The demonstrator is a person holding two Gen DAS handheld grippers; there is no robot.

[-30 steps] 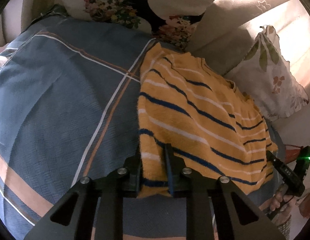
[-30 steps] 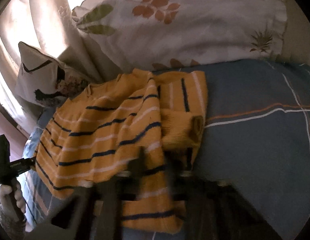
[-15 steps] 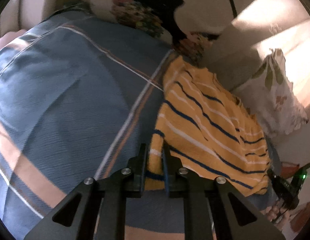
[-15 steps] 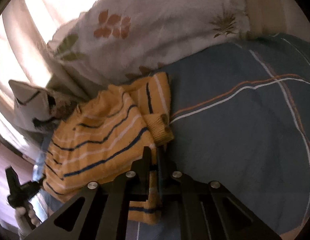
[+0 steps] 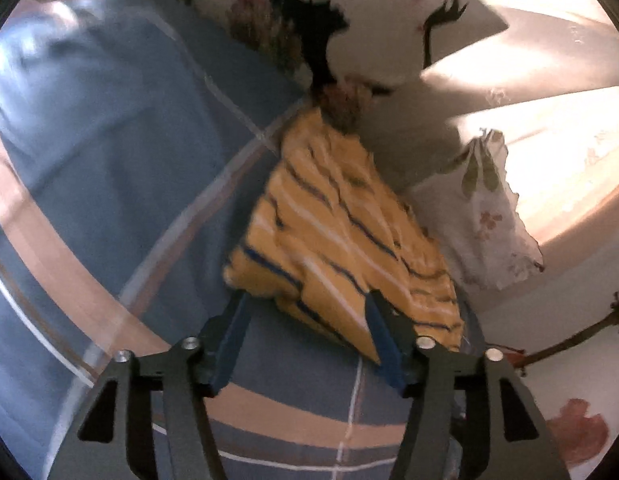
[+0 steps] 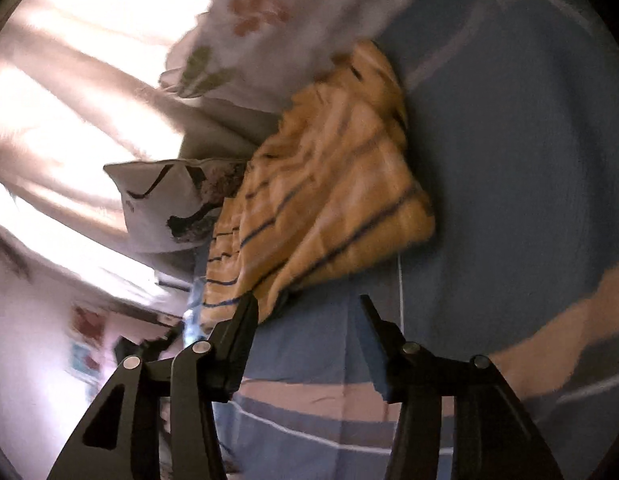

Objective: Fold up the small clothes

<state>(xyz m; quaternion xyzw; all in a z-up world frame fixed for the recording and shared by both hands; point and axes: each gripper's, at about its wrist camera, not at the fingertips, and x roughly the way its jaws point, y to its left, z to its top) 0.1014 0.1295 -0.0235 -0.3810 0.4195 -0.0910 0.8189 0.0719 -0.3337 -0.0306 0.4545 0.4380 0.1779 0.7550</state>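
step: letting go after a fold | left tongs (image 5: 305, 300) and right tongs (image 6: 305, 300) opening, nothing pinched | striped yellow sweater (image 5: 341, 240) lies mid-frame on blue bedsheet (image 5: 109, 168) | I'd back off low, avoid snagging the hem.

sweater (image 5: 341, 248): fuzzy knit | bedsheet (image 5: 109, 168): matt woven cloth
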